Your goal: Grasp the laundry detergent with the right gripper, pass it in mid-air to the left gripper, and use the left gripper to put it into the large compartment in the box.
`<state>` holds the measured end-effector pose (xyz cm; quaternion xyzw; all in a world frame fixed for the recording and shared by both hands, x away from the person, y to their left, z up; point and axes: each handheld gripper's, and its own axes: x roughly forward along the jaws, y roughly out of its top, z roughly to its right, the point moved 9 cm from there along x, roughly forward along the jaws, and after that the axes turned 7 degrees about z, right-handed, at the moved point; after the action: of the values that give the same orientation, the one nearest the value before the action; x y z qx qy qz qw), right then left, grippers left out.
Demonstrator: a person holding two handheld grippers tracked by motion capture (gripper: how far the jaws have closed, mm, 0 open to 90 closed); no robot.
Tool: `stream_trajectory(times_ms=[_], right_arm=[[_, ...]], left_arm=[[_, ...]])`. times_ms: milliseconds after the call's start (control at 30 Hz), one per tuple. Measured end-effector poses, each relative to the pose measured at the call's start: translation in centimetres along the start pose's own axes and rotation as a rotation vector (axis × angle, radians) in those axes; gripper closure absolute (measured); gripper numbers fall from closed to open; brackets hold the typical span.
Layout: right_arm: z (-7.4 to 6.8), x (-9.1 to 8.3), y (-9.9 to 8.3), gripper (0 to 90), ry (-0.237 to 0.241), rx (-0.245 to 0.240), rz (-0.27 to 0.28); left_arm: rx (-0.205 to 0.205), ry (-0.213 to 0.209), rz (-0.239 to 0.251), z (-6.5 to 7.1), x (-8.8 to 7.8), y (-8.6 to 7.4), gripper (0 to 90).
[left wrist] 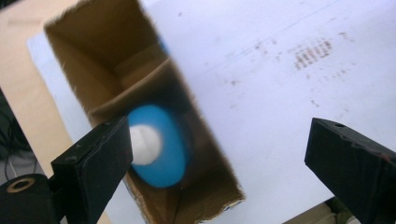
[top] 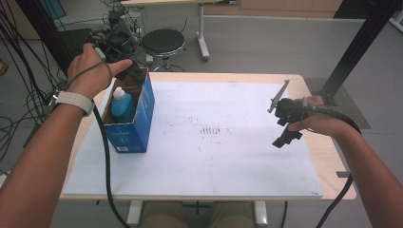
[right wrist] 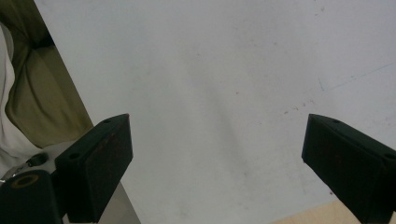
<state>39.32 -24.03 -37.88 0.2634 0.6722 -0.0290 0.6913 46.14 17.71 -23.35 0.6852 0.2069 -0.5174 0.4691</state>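
Sitting in the box: the blue bottle [top: 121, 105] with its white cap up, upright in the near half of the open blue carton [top: 138, 124]; looking straight down in the left gripper view, the bottle [left wrist: 161, 149] fills that end of the carton [left wrist: 205, 154] beside a cardboard divider.
Carton: at the left side of the table, on the white sheet [top: 214, 142], top flaps open, brown inside.
Left gripper: up above the carton's far end [top: 124, 66], jaws spread wide, nothing between them; the bottle is well below the pads and untouched.
Right gripper: held over the right side of the sheet [top: 287, 124], jaws wide apart and empty; its own view looks down on bare white paper.
Progress: the drop looks made, folks. Bottle is inside the carton, standing, and the left jaws are clear of it. I'd call the packing step done.
What's left: judging by the open top, possibly closing the flaps or pulling the hand clear; no other loose item lies on the sheet to pack.
Around: faint dark smudges mid-sheet [top: 214, 129], a round stool [top: 163, 42] on the floor beyond the table.
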Motion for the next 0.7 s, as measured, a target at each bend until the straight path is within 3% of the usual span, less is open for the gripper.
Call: stream_trajectory(times_ms=[233,700], right_arm=[[-0.1,-0.2,0.0,8.7,-0.002,-0.001,0.003],[-0.2,-0.4,-0.6,8.7,0.0,0.015,0.004]], left_arm=[[0.124,-0.068,-0.009,2.5,-1.0,1.6,8.0],[0.359,-0.145,-0.053,5.7,-0.2,2.4,8.1]])
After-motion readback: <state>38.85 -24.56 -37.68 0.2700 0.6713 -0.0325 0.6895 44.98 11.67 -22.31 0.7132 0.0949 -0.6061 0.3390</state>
